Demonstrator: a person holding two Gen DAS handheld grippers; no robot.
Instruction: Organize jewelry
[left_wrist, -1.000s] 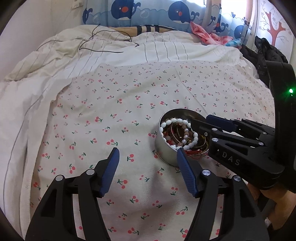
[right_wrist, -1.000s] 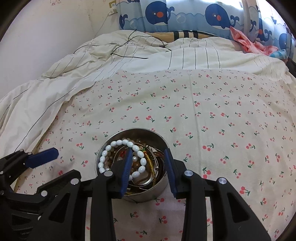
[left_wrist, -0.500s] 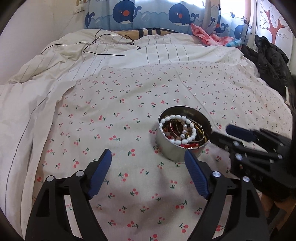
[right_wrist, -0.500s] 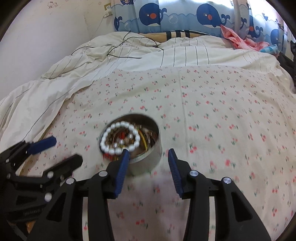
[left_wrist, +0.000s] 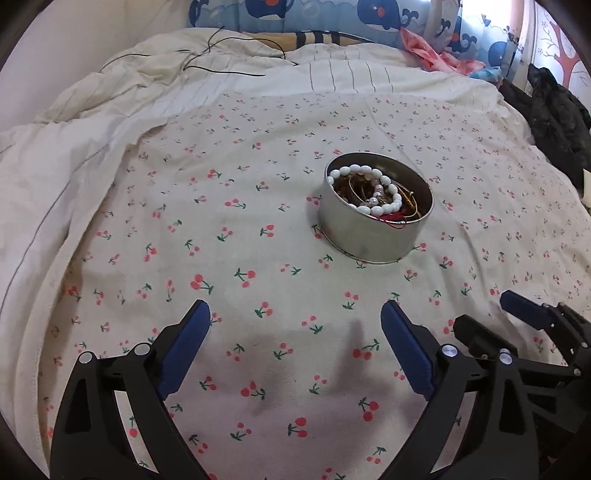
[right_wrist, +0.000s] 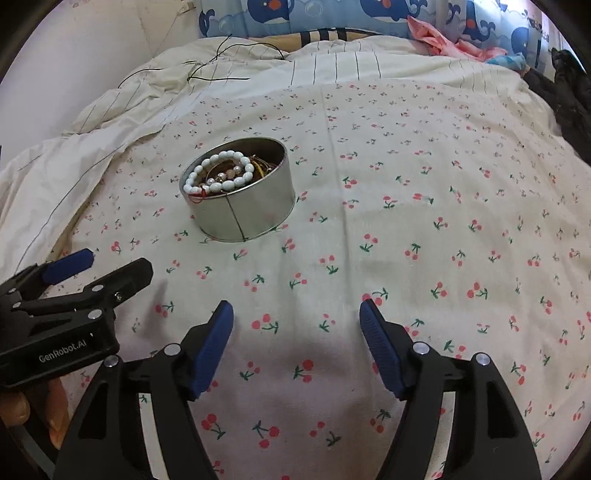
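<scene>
- Sitting on the cherry-print bedspread (left_wrist: 258, 206) is a round metal tin (left_wrist: 373, 236) full of jewelry, a white bead bracelet (left_wrist: 369, 188) lying on top.
- Opening above bare cloth, the left gripper (left_wrist: 295, 343) and right gripper (right_wrist: 297, 339) are both holding nothing, well short of the tin.
- Looking light, loose and tangle-prone, the bracelet is probably best pinched across its beads.

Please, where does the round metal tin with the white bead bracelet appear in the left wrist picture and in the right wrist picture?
Left wrist view: the metal tin stands right of centre, beyond the open left hand-held gripper.
Right wrist view: the same tin stands left of centre, above the left finger of the right hand-held gripper.
Shared landmark: the white bead bracelet on top of the jewelry.
</scene>
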